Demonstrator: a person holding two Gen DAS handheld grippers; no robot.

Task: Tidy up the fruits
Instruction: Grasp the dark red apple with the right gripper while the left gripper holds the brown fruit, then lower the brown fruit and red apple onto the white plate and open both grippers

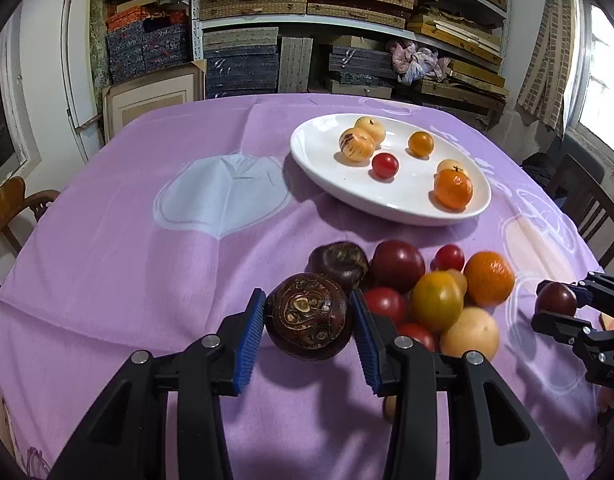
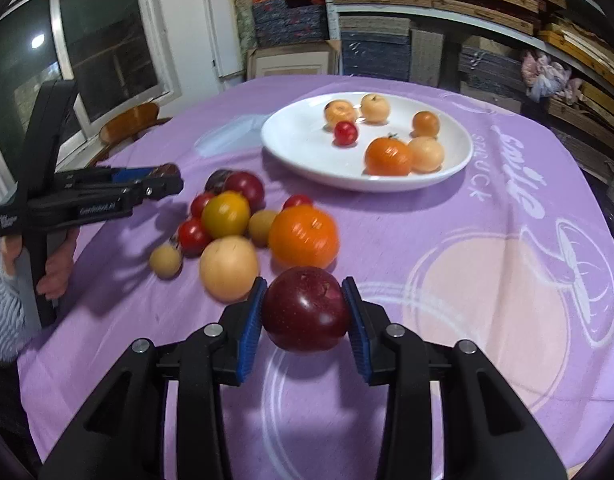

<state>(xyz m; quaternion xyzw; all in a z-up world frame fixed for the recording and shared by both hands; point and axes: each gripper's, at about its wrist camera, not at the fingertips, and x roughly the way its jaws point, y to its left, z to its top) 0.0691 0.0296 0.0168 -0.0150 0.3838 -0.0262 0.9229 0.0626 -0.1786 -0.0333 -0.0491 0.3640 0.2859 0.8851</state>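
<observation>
Blue-padded black left tool (image 1: 307,320), dark brown swirl-marked fruit (image 1: 309,322), lilac tablecloth (image 1: 127,280), white plate (image 1: 319,148).

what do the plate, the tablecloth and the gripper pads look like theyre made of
Plate: glazed white ceramic by its glossy sheen, possibly melamine. Tablecloth: soft matte purple fabric, creased, printed. Left gripper pads: blue ribbed rubber or plastic, judging by fine ridges.

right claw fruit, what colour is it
Dark red plum, held in the right claw; shows best in the right wrist view.
</observation>
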